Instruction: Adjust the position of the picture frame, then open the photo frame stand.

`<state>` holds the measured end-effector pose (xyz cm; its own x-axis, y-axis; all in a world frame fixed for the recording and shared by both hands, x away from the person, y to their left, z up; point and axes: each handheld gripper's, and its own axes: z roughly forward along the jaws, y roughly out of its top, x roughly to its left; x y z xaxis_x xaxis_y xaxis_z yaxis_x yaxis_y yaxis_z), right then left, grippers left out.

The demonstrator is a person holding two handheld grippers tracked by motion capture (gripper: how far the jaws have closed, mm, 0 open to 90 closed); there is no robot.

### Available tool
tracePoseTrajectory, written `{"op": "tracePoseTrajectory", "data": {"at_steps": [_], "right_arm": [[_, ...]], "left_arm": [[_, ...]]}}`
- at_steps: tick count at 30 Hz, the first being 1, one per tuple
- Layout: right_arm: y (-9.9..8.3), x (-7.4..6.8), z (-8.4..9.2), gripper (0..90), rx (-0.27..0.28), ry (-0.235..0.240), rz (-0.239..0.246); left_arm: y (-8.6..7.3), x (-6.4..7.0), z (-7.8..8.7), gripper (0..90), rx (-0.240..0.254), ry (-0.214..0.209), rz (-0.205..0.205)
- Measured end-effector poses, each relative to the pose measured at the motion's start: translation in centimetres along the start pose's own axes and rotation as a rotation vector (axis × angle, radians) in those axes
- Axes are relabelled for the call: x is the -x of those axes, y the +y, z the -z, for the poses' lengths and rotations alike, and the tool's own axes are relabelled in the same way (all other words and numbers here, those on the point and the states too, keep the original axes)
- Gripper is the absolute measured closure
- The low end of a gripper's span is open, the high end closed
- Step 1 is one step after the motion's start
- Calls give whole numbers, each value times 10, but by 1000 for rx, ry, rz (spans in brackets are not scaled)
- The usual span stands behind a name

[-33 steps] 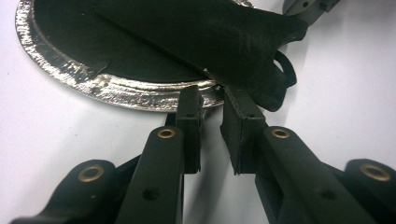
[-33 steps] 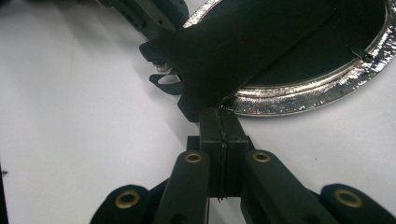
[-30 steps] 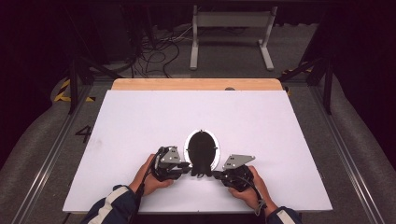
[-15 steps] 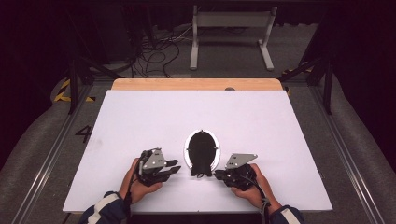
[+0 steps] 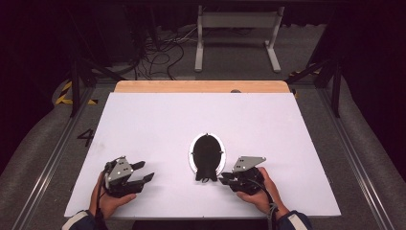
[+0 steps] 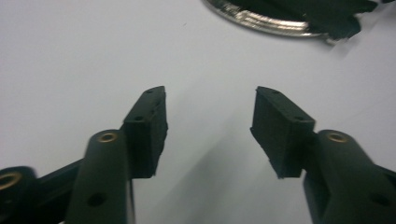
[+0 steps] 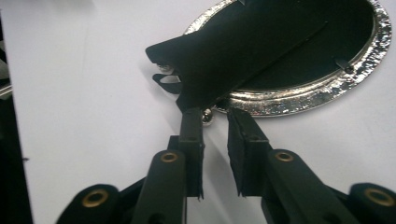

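An oval picture frame (image 5: 207, 152) with a silver rim lies face down on the white table, its black back up. A black stand flap (image 7: 233, 51) lifts off that back toward the frame's near end. My right gripper (image 5: 222, 178) sits just right of that near end. In the right gripper view its jaws (image 7: 214, 119) have just been opening and stand a little apart, tips at the flap's corner and the rim (image 7: 303, 100), gripping nothing. My left gripper (image 5: 147, 170) is well left of the frame; its jaws (image 6: 210, 107) have just been opening, with bare table between them. The rim (image 6: 261, 21) shows ahead of it.
The white table top (image 5: 201, 115) ends in a wooden strip (image 5: 201, 86) at the far side. Metal rails run along both sides. Beyond the table, cables (image 5: 163, 48) and a grey stand (image 5: 237, 28) are on the dark floor.
My left gripper has drawn away leftward from the frame and its jaws have spread. The right gripper has stayed at the frame's near end, its jaws parting slightly.
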<state>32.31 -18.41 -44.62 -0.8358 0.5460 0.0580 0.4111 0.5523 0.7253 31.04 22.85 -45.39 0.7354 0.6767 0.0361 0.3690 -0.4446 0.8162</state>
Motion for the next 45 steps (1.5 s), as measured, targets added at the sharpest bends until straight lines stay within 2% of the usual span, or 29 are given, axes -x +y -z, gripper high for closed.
{"op": "tracePoseTrajectory", "data": {"at_steps": [3,5,6,7,9,10,14,18,23,28,36,39,45], "right_arm": [[0,-4,1,715,-10,-1,-6],[-1,-5,0,689,-18,-2,-11],[-1,-5,0,689,-18,-2,-11],[-1,-5,-2,650,-28,5,-19],[-1,-8,-4,625,-35,2,-21],[-1,-10,-5,613,-39,-2,-14],[0,-15,-8,608,-55,-8,2],[0,-18,-11,596,-68,-10,20],[1,-17,-12,594,-73,-1,12],[7,-16,-15,609,-98,0,19],[15,-17,-20,652,-137,-41,5],[18,-16,-22,673,-141,-52,-4],[16,-13,-21,678,-116,-29,-14]], "left_arm": [[-13,-6,14,328,3,20,34],[-19,-9,15,308,-14,19,47],[-19,-9,15,292,-14,19,47],[-22,-9,15,281,-36,22,43],[-23,-8,16,268,-40,23,40],[-21,-6,16,268,-25,18,35],[-16,-4,11,247,-28,12,9],[-17,-2,8,200,-51,-9,-7],[-17,-4,9,151,-41,-17,13],[-16,-4,6,147,-62,-16,6],[-17,-4,4,143,-70,-22,-1],[-16,-3,3,144,-75,-20,1],[-16,-3,2,149,-78,-21,3]]}}
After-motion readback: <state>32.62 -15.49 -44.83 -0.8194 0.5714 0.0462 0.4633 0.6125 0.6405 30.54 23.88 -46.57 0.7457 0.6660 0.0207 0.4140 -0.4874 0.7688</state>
